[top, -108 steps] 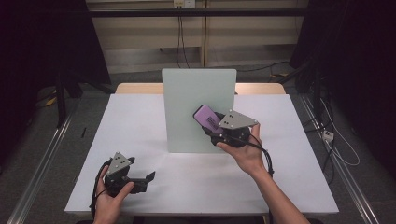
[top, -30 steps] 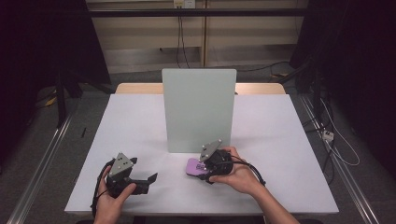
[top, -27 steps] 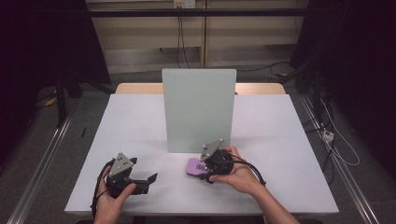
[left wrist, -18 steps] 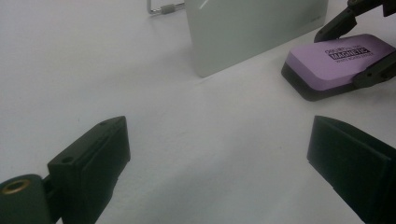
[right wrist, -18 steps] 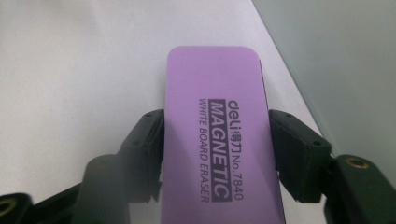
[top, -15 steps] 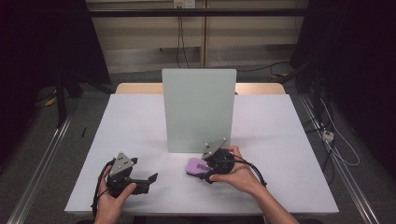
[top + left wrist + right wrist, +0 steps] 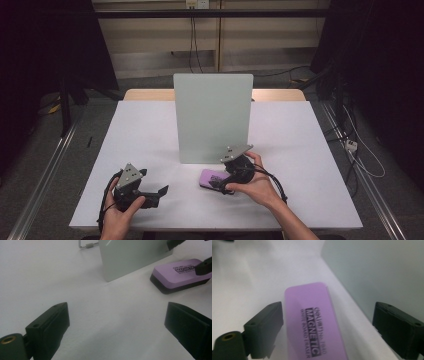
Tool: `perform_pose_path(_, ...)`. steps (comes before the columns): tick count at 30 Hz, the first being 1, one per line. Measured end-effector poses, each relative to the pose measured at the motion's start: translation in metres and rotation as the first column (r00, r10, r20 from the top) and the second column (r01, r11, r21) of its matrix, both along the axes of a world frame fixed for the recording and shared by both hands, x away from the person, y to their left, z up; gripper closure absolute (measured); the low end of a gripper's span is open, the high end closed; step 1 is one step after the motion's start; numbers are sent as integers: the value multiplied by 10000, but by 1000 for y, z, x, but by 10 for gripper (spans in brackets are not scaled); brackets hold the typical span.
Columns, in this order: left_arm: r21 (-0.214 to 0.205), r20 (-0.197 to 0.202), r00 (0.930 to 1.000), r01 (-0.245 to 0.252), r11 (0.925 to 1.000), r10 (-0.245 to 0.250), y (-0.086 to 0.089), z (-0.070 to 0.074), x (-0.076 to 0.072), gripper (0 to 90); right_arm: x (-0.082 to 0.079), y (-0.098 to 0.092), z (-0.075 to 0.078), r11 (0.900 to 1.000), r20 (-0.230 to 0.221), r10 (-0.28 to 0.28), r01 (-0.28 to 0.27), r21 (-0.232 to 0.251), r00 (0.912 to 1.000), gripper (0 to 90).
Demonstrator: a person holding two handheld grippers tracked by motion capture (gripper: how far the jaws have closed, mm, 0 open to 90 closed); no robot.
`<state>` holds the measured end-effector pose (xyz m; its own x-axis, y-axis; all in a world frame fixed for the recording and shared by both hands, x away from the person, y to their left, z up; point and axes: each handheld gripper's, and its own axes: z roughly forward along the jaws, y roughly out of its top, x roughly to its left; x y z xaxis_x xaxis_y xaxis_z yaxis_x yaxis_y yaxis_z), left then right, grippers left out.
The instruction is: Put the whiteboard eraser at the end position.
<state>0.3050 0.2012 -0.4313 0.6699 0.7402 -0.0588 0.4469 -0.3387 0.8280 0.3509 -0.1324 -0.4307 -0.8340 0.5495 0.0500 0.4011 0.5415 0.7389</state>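
A purple magnetic whiteboard eraser (image 7: 209,177) (image 7: 312,322) (image 7: 178,273) with a black base lies flat on the white table, just in front of the upright pale green board (image 7: 212,117). My right gripper (image 7: 221,183) (image 7: 327,332) sits low over it. Its jaws have just been opening and now stand wide on either side of the eraser, apart from it. My left gripper (image 7: 159,192) (image 7: 117,327) rests near the front left of the table, open, with nothing between its jaws.
The green board (image 7: 382,272) (image 7: 132,257) stands on a wire stand mid-table, close behind the right hand. The white table top (image 7: 150,130) stretches wide on both sides, with dark floor and cables beyond its edges.
The right gripper brought the eraser down from the board's face to the table, then its jaws spread off it. The left gripper has kept still.
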Motion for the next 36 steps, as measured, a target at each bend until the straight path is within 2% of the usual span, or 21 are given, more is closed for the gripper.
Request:
perform_pose_path(6, 27, 70, 9999, 80, 10000, -80, 1, 1, -1, 59, 1, -11, 6, 9941, 29, -882, 878, 634, 9961, 69)
perform_pose_path(8, 10, 85, 10000, 36, 10000, -36, 1, 1, -1, 59, 0, -13, 8, 9912, 22, -1122, 1118, 711, 9937, 74)
perform_pose_path(12, 13, 105, 9999, -27, 10000, 26, 1, 1, 0, 58, -3, -17, 11, 9871, 294, -1451, 1426, 727, 9890, 75)
perform_pose_path(14, 52, 87, 9999, -92, 9999, 92, 1, 1, 0, 58, -5, -21, 12, 9831, 483, -1708, 1669, 755, 9841, 75)
perform_pose_path(17, 17, 69, 9999, -99, 9999, 99, 1, 1, 0, 58, -7, -28, 14, 9771, 502, -2003, 1957, 838, 9785, 74)
perform_pose_path(20, -38, 93, 9998, -168, 9999, 168, 1, 1, 0, 57, -12, -39, 16, 9683, 670, -2399, 2338, 878, 9685, 72)
perform_pose_path(28, -149, 246, 9993, -278, 9995, 282, 4, 3, 0, 55, -23, -64, 19, 9387, 788, -3245, 3107, 1494, 9426, 72)
perform_pose_path(31, -315, 155, 9990, -408, 9987, 413, 5, 3, 1, 53, -25, -73, 20, 9267, 837, -3555, 3394, 1610, 9309, 73)
perform_pose_path(36, -425, 303, 9977, -593, 9973, 606, 9, 5, 0, 49, -32, -88, 18, 9064, 1070, -4059, 3847, 1745, 9076, 75)
